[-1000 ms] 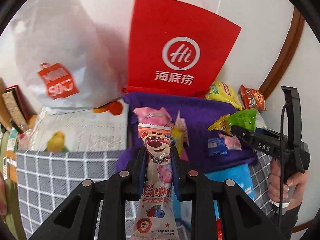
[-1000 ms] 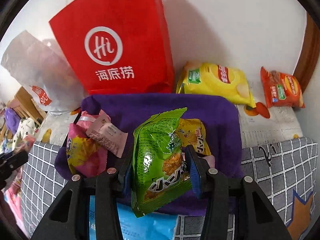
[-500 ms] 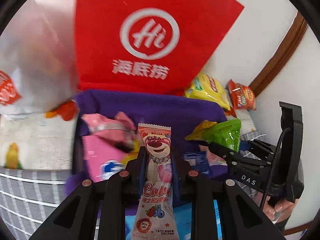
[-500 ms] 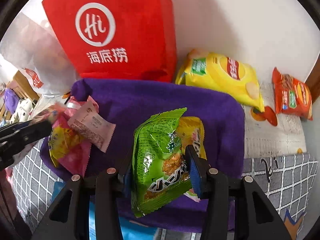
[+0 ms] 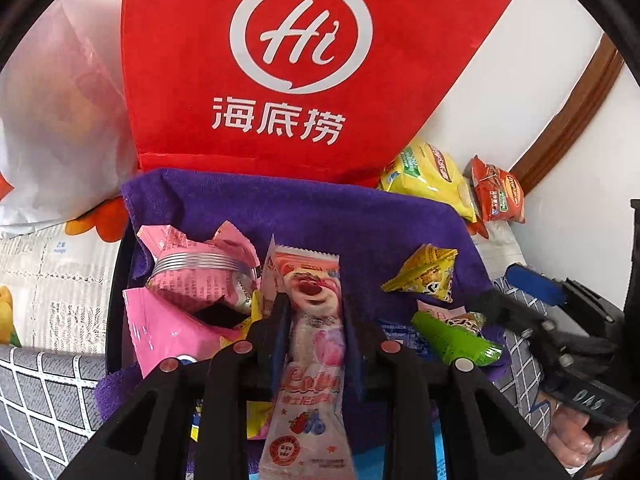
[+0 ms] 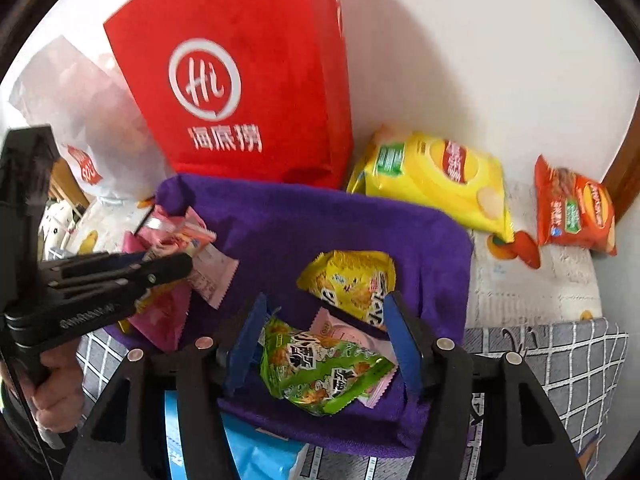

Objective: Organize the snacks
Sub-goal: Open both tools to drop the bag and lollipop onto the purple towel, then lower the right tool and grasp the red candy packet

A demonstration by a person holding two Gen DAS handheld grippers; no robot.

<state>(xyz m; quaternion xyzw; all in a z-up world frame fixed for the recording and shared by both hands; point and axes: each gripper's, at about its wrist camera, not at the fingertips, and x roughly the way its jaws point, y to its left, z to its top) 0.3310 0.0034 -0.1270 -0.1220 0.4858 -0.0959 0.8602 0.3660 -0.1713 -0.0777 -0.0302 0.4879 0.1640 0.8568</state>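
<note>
My left gripper is shut on a long pink bear-print snack stick and holds it over a purple-lined tray. Pink snack packs lie at the tray's left. My right gripper is open; a green snack bag lies loose on the purple cloth between its fingers, with a yellow snack bag just beyond. The right gripper also shows at the right of the left wrist view.
A red paper bag stands behind the tray, with a white plastic bag to its left. A yellow chip bag and an orange chip bag lie at the back right by the wall. A blue packet lies in front.
My right gripper has opened and let go of the green bag, which now lies on the purple cloth. My left gripper has moved forward over the tray with the snack stick.
</note>
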